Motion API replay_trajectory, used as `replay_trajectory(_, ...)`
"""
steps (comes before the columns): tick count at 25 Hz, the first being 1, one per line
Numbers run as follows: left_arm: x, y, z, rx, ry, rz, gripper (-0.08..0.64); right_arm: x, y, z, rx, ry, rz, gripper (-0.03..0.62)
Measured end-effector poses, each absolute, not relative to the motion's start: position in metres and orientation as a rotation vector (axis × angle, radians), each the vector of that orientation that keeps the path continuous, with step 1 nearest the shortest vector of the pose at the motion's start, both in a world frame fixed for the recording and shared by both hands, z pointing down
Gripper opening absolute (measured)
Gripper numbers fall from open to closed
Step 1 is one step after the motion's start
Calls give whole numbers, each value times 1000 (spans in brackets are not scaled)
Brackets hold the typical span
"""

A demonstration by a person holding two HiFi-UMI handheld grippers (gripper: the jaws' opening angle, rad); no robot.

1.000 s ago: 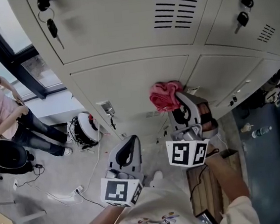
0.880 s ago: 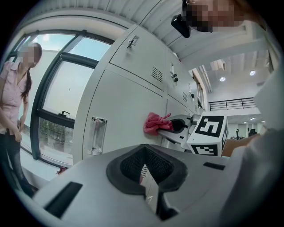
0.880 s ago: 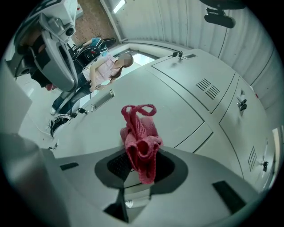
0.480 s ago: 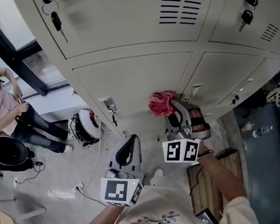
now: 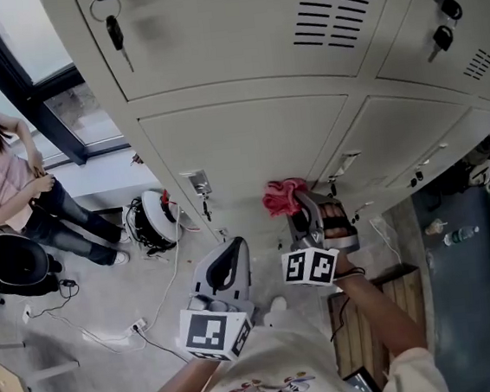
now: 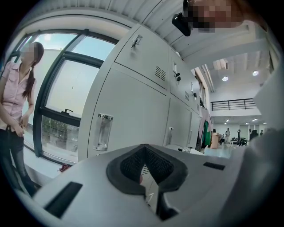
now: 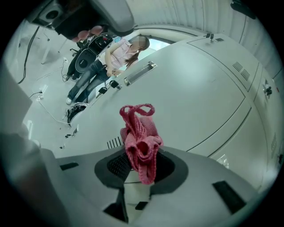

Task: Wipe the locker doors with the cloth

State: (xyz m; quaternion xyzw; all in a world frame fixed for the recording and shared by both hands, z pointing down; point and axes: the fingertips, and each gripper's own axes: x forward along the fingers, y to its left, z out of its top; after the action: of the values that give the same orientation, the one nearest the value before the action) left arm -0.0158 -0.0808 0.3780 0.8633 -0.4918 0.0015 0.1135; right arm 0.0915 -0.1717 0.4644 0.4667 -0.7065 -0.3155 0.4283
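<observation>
Now the right gripper (image 5: 305,206), clamped on the pink cloth (image 5: 281,194), has slid nearer down the lower locker door (image 5: 239,139), seemingly touching it; the left gripper (image 5: 230,246) hangs closed, empty.

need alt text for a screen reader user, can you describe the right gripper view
A bunched pink cloth is clamped between the fingers of the right gripper, held up to a beige locker door near its vent slots. At the upper left, farther off, stands a person in a pink top.
</observation>
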Motion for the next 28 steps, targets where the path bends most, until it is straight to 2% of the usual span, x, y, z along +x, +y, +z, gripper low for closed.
replay_trajectory(21,-8,-80,397,2525,-1383,23,5,88,-173,557,1017,-1742,-685,103)
replay_trajectory(28,-14,-80,397,2521,-1401,30,5,82,-164,548,1000,-1808,-608,104)
